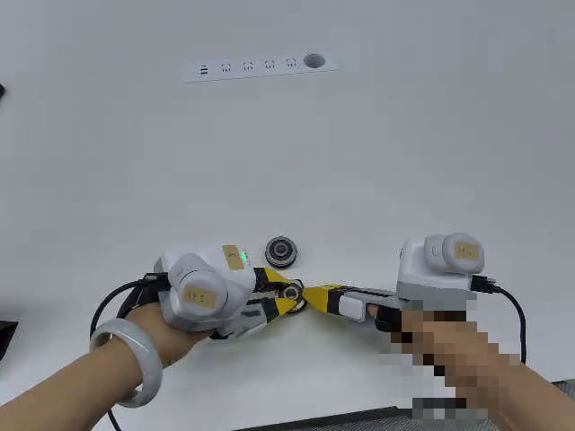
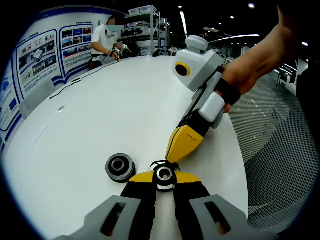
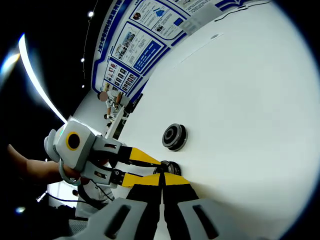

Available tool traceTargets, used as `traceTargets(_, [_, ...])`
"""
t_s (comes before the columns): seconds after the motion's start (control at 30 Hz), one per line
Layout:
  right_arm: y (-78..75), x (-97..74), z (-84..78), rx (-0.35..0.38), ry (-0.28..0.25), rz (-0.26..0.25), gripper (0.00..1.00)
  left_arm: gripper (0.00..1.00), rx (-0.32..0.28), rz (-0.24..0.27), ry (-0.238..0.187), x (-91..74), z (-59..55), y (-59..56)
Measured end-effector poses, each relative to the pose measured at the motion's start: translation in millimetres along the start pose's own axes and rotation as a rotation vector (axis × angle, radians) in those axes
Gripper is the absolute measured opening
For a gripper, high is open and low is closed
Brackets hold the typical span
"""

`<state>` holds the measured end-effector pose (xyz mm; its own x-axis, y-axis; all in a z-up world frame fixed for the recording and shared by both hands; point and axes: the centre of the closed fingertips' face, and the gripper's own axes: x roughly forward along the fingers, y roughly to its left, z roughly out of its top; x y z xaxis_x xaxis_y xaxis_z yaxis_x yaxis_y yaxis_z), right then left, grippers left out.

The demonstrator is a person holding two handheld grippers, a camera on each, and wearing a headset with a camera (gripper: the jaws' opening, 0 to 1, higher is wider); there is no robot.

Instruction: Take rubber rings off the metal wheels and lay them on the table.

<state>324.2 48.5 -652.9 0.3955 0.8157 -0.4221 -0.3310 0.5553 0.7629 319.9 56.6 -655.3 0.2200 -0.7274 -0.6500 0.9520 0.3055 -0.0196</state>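
Wide white table (image 1: 404,153), and low over it the two grippers meet nose to nose. The left gripper (image 3: 152,168) is clenched across a wheel (image 2: 164,174), one yellow tip on each flank, hub facing out between them. The right gripper (image 2: 179,148) comes in from the far side, jaws pressed together, and they look nipped on the edge of the black ring (image 2: 154,165) right at its tips, though the bite itself is too small to be sure of. A spare wheel (image 2: 120,166) lies flat on the table just left of the left jaws, ring on it. Now the feel of it: the wheel is steel, small but dense and slick, so that hold on the flat flanks is the sensible one. The ring is the opposite, I'd say, soft, stretchy and grippy, seated snug in its groove. Best taken by a thin pinch at the outer lip and peeled sideways over the rim; pull too straight and it may snap back.
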Motion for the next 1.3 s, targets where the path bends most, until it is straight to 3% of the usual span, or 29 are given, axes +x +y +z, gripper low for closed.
traceTargets(0.33, [12.5, 1.4, 2.6, 0.007, -0.009, 0.045, 0.02, 0.13, 0.001, 0.000, -0.001, -0.2, 0.0, 0.0])
traceTargets(0.87, [3.3, 1.5, 1.2, 0.022, -0.007, 0.011, 0.02, 0.14, 0.002, 0.002, -0.010, -0.1, 0.7, 0.1])
traceTargets(1.3, [1.9, 0.9, 1.3, 0.028, -0.005, 0.005, 0.02, 0.21, -0.011, 0.012, -0.043, -5.9, 4.7, 1.8])
